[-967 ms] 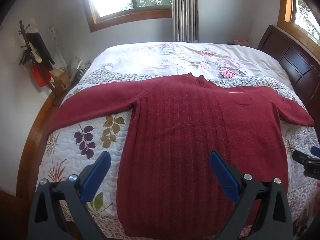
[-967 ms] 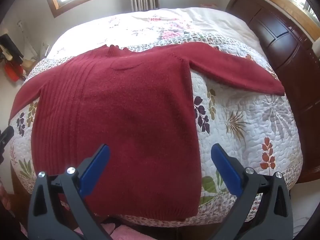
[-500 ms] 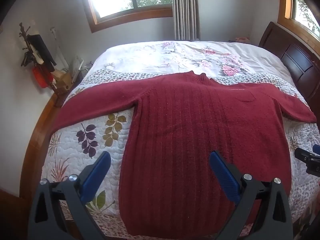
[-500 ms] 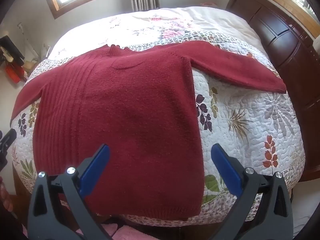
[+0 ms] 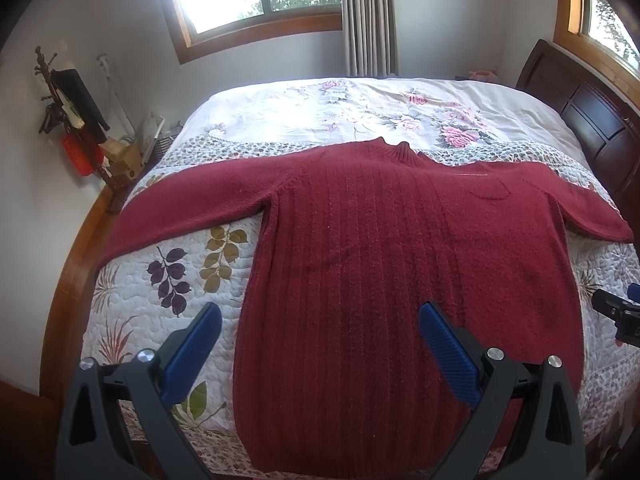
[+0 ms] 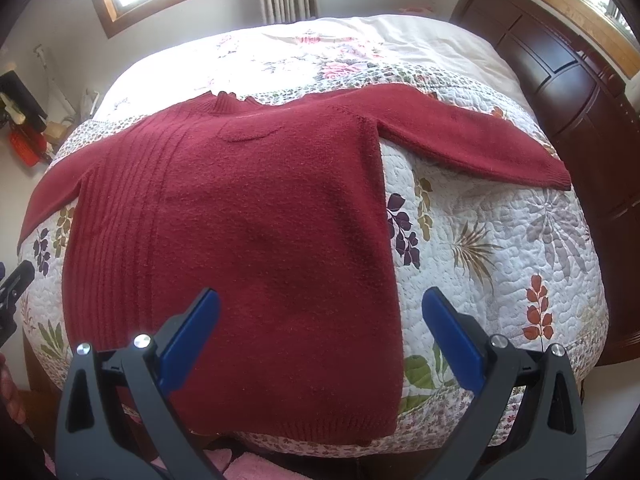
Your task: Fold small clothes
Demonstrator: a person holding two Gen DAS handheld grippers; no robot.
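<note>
Hovering over a spread sweater, no fold begun.

The left gripper (image 5: 320, 344) was wide open and empty, its blue pads (image 5: 192, 350) above the hem end of the sweater (image 5: 380, 264); the right gripper (image 6: 320, 336) was likewise spread wide with nothing between its fingers. Ahead of both, the sweater lay flat on the quilt (image 6: 500, 248), collar at the far end, left sleeve (image 5: 192, 208) and right sleeve (image 6: 472, 136) stretched out to either side. Judged the opening step: the next move called for each gripper to travel out to a sleeve, pinch the cuff, and carry it across the body. Compared with a second ago, both views had shifted only slightly; the sweater had not moved.
</note>
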